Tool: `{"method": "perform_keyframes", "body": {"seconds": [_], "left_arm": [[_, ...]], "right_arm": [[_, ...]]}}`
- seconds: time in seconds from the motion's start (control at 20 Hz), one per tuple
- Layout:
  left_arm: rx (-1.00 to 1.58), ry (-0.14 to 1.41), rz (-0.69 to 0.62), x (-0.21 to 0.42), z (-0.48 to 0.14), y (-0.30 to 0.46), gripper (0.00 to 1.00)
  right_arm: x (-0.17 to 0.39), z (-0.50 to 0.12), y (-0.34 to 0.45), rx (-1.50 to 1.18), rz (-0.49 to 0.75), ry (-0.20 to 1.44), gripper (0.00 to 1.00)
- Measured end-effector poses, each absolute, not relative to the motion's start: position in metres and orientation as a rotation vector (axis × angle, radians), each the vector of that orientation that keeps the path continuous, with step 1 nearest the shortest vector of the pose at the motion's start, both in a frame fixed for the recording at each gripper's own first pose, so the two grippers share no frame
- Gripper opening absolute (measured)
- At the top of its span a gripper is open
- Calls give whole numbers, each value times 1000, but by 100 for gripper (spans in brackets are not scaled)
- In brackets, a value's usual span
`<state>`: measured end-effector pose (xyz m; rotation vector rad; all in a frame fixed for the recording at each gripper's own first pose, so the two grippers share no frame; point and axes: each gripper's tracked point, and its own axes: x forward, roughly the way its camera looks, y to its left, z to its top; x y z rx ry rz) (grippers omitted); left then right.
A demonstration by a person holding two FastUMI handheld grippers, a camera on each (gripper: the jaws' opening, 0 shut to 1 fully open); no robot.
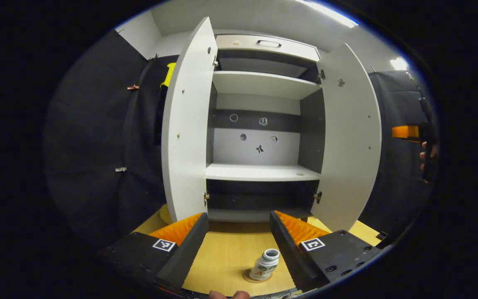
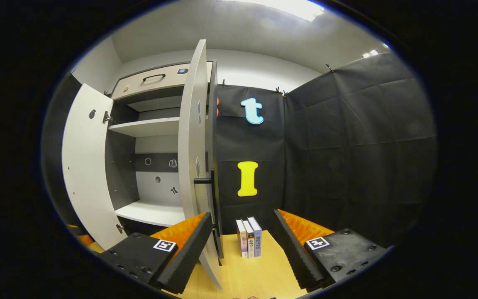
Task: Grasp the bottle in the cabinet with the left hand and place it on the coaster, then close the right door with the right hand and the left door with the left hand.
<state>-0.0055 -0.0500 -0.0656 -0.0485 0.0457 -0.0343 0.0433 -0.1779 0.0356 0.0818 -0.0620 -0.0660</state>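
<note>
A: where's the bottle [image 1: 265,264] now?
B: upright on the coaster [image 1: 257,277] on the desk [image 1: 230,253], between the spread left claw [image 1: 239,245] fingers. Right claw [image 2: 242,245] spread too, both cabinet [image 1: 259,124] doors open.

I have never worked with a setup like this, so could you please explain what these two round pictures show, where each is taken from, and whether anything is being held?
There is no robot here: a person holds a two-finger gripper in each hand, and a fisheye camera rides on each one, looking forward along its fingers.

In the left gripper view, the left gripper is open and holds nothing. Between its fingers, on the wooden table, the bottle stands upright on the round coaster. Behind stands the cabinet with both doors open; its visible shelves look empty. At the far right edge you can see the other gripper in the person's hand.

In the right gripper view, the right gripper is also open and empty. It faces the edge of the cabinet's right door, with a few books standing beside it on the table.
</note>
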Motion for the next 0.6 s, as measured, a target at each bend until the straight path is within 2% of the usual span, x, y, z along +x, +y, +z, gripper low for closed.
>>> {"method": "perform_keyframes", "body": {"seconds": [0.3,0.6], "left_arm": [[-33,45,65,-3,-9,-38,94],[-32,47,111,0,-3,-33,94]], "right_arm": [[68,22,-199,138,-58,13,98],[104,15,-198,137,-19,30,97]]}}
